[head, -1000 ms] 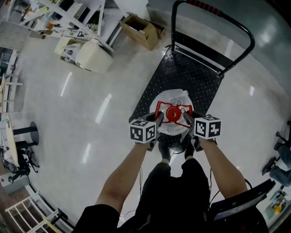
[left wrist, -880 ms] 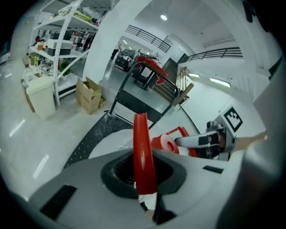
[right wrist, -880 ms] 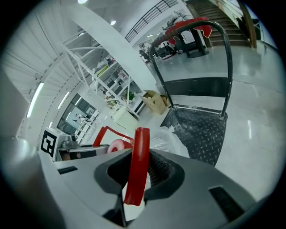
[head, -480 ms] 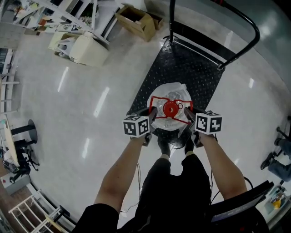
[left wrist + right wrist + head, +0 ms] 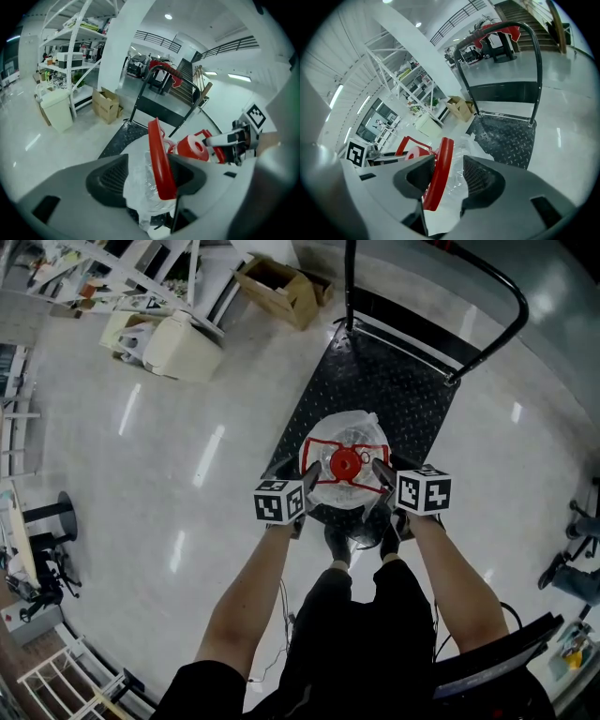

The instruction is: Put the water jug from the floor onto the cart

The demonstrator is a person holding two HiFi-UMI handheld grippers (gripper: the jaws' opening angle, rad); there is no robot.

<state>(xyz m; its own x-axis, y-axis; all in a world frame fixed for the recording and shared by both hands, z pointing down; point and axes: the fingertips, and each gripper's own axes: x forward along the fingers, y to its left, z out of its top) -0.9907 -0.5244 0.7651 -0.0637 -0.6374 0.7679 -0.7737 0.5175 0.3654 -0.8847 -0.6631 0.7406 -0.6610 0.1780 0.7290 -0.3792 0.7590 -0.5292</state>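
The water jug [image 5: 345,465] stood at the near edge of the cart [image 5: 394,395], with bare deck beyond it. The left gripper [image 5: 307,476] and right gripper [image 5: 380,472] had just been opening. The jaws of the 2 grippers stood apart around the jug's red handle [image 5: 159,159], seemingly no longer squeezing it.

I can read no text, label, brand or number anywhere; the two marker cubes [image 5: 280,502] [image 5: 424,492] carry only black-and-white square patterns.

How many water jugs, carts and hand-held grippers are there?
Water jug: 1
Cart: 1
Hand-held grippers: 2 (left hand-held gripper, right hand-held gripper; jaws of both just opened, red handle between them)
Total: 4
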